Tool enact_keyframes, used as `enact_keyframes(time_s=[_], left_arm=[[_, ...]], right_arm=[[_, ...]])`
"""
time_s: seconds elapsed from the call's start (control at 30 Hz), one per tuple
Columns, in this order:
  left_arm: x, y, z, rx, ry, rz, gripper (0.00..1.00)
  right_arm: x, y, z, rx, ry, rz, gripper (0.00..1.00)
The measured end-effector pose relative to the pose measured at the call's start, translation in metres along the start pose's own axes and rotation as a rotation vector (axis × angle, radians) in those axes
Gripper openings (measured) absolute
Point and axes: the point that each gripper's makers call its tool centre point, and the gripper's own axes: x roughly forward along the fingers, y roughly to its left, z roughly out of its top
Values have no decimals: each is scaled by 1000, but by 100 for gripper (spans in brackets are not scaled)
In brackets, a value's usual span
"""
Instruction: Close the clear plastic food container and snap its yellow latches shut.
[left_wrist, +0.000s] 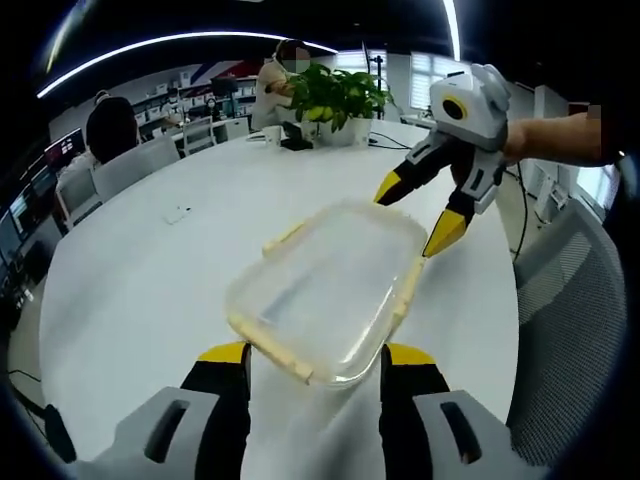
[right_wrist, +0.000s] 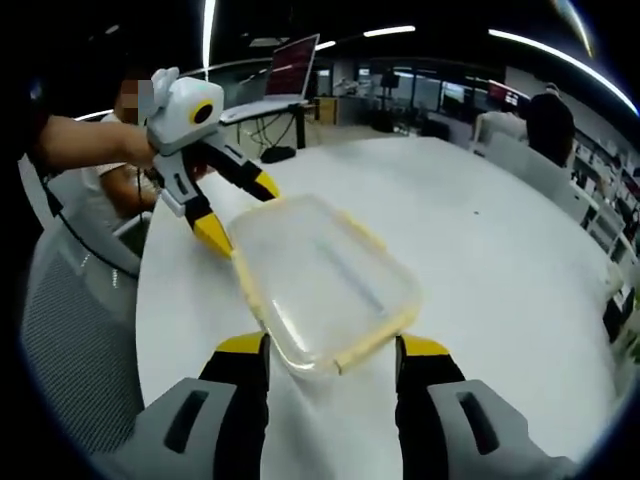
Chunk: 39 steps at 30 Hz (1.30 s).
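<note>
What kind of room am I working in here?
Likely an open-plan office: a large white round table, mesh office chairs, a potted plant on the table, and desks with monitors where people sit in the background.

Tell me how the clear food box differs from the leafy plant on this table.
The food box is clear with pale yellow latches; the plant is leafy green. The food box lies low and flat; the plant stands upright. The food box sits right in front of the left claw; the plant is at the far side. Both rest on the white table.
</note>
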Motion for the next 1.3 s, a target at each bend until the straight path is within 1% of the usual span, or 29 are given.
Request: enact_keyframes(time_s=[0.13, 0.43, 0.73, 0.87, 0.93, 1.1, 1.3], left_arm=[[3, 6, 2, 3, 5, 3, 46], [6, 11, 4, -3, 5, 7, 46], [8, 11, 4, -8, 9, 4, 46], [8, 12, 3, -9, 11, 5, 47], [4, 14, 2, -21, 13, 23, 49], [-6, 13, -1, -48, 6, 29, 51], [-18, 9, -7, -97, -4, 37, 59]], right_arm=[[3, -6, 3, 0, 5, -1, 47], [7, -13, 5, -12, 20, 5, 47], [8, -13, 4, -5, 25, 2, 47], [7, -11, 4, 4, 21, 3, 50], [6, -11, 3, 9, 17, -3, 51], [0, -7, 2, 17, 1, -19, 57], [-9, -2, -2, 39, -21, -44, 61]])
